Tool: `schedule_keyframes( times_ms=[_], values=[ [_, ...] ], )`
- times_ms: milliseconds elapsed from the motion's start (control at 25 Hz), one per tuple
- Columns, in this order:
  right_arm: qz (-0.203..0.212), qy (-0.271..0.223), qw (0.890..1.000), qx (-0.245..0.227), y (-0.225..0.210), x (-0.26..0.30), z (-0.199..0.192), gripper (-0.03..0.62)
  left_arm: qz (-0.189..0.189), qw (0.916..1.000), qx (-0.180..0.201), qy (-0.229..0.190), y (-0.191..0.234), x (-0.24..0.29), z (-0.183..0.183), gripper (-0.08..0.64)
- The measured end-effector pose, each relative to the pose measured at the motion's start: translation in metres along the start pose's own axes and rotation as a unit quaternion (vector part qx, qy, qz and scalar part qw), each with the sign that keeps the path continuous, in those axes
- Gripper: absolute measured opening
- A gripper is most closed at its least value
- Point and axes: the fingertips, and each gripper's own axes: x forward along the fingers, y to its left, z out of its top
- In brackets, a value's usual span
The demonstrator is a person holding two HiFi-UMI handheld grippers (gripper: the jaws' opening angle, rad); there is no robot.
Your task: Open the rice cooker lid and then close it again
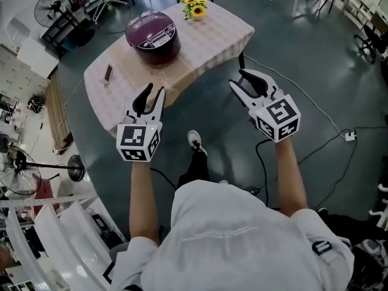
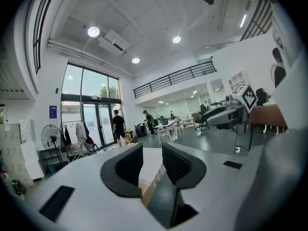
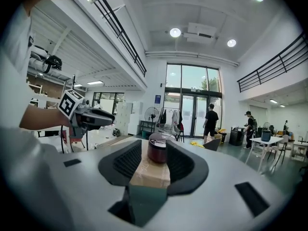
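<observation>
Both are empty right now: left gripper and right gripper have jaws apart with nothing in them, well short of the surface. The rice cooker sits there, lid shut. Risk imo: poking the lid off-centre just shoves the whole cooker sideways.

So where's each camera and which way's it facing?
Head view: on the person's head, looking down at table, rice cooker, arms.
Left gripper view: on the left gripper, looking across the table; open jaws show.
Right gripper view: on the right gripper, facing the rice cooker; open jaws show.
Head and right gripper views share the rice cooker.
</observation>
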Motion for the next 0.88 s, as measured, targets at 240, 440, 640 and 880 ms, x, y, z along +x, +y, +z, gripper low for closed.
schedule_keyframes(
  times_ms=[240,440,640,880],
  values=[
    [-0.004,0.013,1.0,-0.012,-0.041,0.057,0.0,0.176,0.008,0.9998,-0.014,-0.01,0.049,0.059,-0.01,0.139],
    [-0.001,0.012,1.0,-0.007,-0.075,0.125,0.016,0.178,0.011,0.9995,-0.024,-0.017,0.105,0.11,-0.011,0.14],
    [0.007,0.007,1.0,-0.001,-0.102,0.195,0.036,0.183,0.021,0.9992,-0.031,-0.016,0.167,0.154,-0.013,0.139],
    [0.022,0.013,1.0,-0.011,-0.12,0.269,0.048,0.183,0.021,0.9993,-0.028,-0.012,0.221,0.199,-0.018,0.14]
  ],
)
